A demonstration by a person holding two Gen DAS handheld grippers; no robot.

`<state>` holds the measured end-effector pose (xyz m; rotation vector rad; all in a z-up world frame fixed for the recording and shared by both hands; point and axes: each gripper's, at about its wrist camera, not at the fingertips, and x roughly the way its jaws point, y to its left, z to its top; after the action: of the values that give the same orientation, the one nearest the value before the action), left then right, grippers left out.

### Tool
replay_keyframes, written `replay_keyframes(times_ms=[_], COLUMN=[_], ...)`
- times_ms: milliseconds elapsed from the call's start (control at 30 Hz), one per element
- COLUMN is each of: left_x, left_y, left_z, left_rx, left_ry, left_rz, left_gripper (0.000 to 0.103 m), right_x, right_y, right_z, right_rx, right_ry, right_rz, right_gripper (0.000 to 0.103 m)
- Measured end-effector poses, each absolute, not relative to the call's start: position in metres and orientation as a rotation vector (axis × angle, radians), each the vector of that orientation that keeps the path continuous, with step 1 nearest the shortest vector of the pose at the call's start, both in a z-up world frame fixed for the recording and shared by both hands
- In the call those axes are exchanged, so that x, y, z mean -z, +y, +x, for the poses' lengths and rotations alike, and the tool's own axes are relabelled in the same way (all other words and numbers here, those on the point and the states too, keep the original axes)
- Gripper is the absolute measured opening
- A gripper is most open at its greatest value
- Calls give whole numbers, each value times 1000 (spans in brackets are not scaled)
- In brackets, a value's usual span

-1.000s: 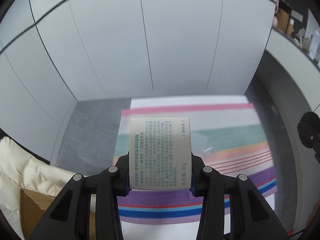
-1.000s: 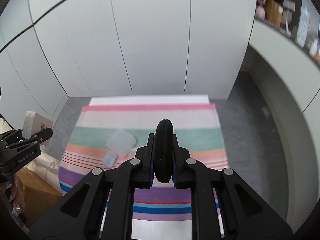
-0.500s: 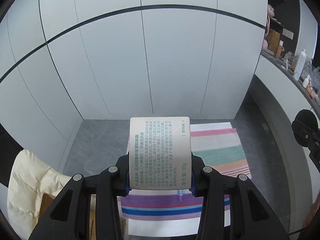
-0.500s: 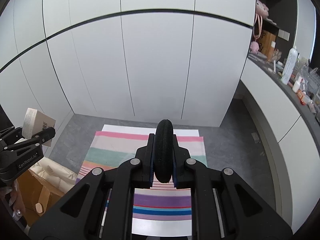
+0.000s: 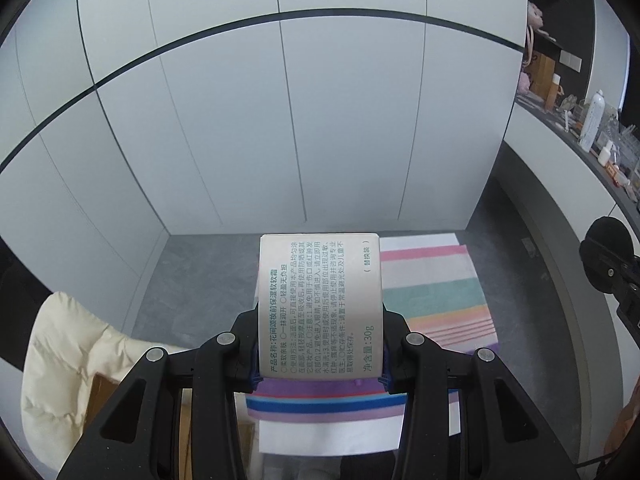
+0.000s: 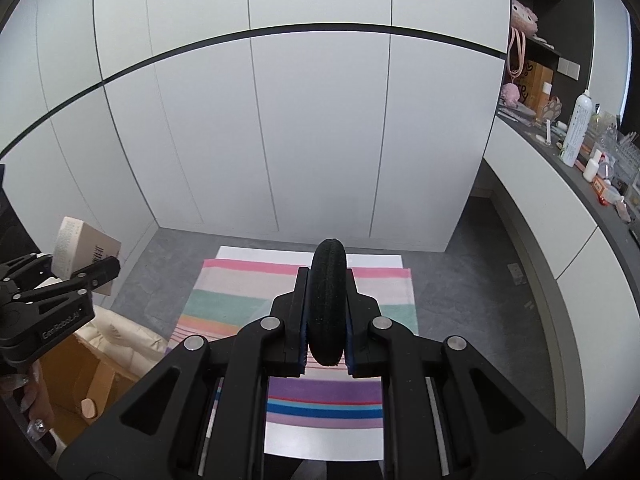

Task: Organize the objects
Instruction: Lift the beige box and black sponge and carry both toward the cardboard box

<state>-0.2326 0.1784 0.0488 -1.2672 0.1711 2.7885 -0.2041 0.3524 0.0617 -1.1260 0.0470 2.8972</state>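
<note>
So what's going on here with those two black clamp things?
A person holds a gripping tool in each hand, both raised above a striped mat on the floor. The left tool is clamped on a small printed box; the right tool is clamped on a round black pad. Neither is set down yet.

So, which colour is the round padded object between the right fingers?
Black; the round padded object shows best in the right wrist view.

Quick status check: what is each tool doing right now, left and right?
Left tool: closed on the cream printed box, held above the striped mat.
Right tool: closed on the black round puff, edge up.
</note>
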Motion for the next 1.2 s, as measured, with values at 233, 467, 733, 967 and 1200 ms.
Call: replay_keyframes(times_ms=[233,467,733,967,1200], left_x=[-56,-51,-45,-23,-2], left_y=[183,178,170,158,151], left_z=[-194,-141,-80,-34,-3], left_rx=[-2779,-2753,-2815,-2780,-2780], left_ry=[213,167,224,237,215], left_rz=[-1244,-1198,-1100,-1158,-1192], left_gripper=[43,43,43,43,43], right_x=[-61,-57,-43,-23,4], right_y=[364,371,363,356,349], right_z=[-179,-132,-75,-29,12], right_rx=[-2887,-2885,-2945,-2953,-2938], right_ry=[116,148,167,162,136], right_rz=[-1176,-1123,-1124,-1157,-1233], right_gripper=[14,14,14,14,14])
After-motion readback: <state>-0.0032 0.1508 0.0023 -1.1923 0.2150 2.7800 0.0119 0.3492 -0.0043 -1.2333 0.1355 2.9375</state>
